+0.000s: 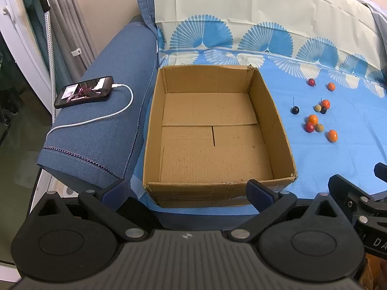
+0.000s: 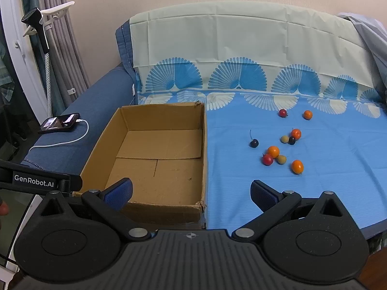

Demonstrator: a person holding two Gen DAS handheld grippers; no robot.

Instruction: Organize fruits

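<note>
An empty open cardboard box (image 1: 278,120) (image 2: 204,145) sits on a blue cloth on a sofa. Several small fruits lie loose on the cloth right of the box: orange ones (image 1: 332,135) (image 2: 297,166), red ones (image 1: 309,127) (image 2: 267,159), a dark cherry with a stem (image 1: 294,110) (image 2: 254,143) and tan ones (image 2: 281,159). My left gripper (image 1: 187,191) is open and empty, just short of the box's near wall. My right gripper (image 2: 191,194) is open and empty, before the box's near right corner, well short of the fruits.
A phone (image 1: 84,91) (image 2: 60,122) on a white charging cable lies on the blue sofa armrest left of the box. A garment steamer and curtains (image 2: 46,38) stand at the far left. The sofa back carries a pale cloth (image 2: 241,43). The right gripper's body shows in the left view (image 1: 358,200).
</note>
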